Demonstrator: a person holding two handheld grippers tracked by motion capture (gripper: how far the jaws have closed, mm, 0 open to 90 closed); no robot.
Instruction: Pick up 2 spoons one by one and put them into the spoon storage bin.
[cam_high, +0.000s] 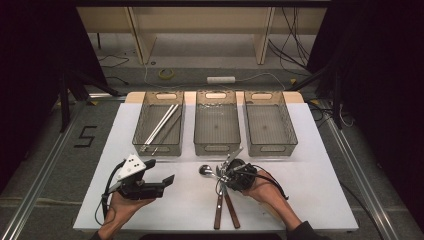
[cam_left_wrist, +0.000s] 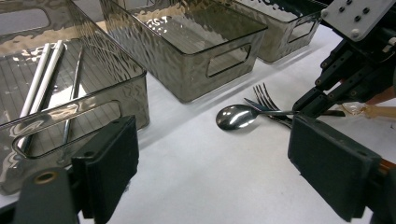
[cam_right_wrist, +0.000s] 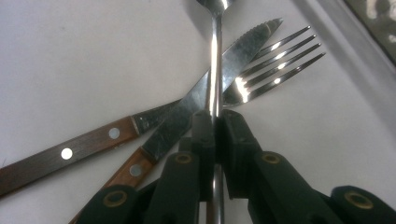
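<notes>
A steel spoon (cam_high: 205, 170) (cam_left_wrist: 236, 116) (cam_right_wrist: 215, 60) lies on the white table (cam_high: 165, 210) in front of the middle bin. Its handle crosses over a serrated knife (cam_right_wrist: 243, 51) and a fork (cam_right_wrist: 280, 65), both wooden-handled (cam_high: 225, 212). My right gripper (cam_high: 226, 173) (cam_right_wrist: 215, 119) (cam_left_wrist: 306, 108) is down at the pile, shut on the spoon's handle, the pads pressing it from both sides. My left gripper (cam_high: 167, 181) (cam_left_wrist: 212, 177) is held low over the table at the left, open with nothing between its jaws, pointing towards the cutlery.
Three smoky clear bins stand in a row at the back of the table: the left bin (cam_high: 159, 148) (cam_left_wrist: 93, 93) holds a few long metal sticks (cam_high: 161, 126) (cam_left_wrist: 42, 84), while the middle bin (cam_high: 216, 148) and right bin (cam_high: 272, 148) hold nothing. Cables lie on the floor beyond.
</notes>
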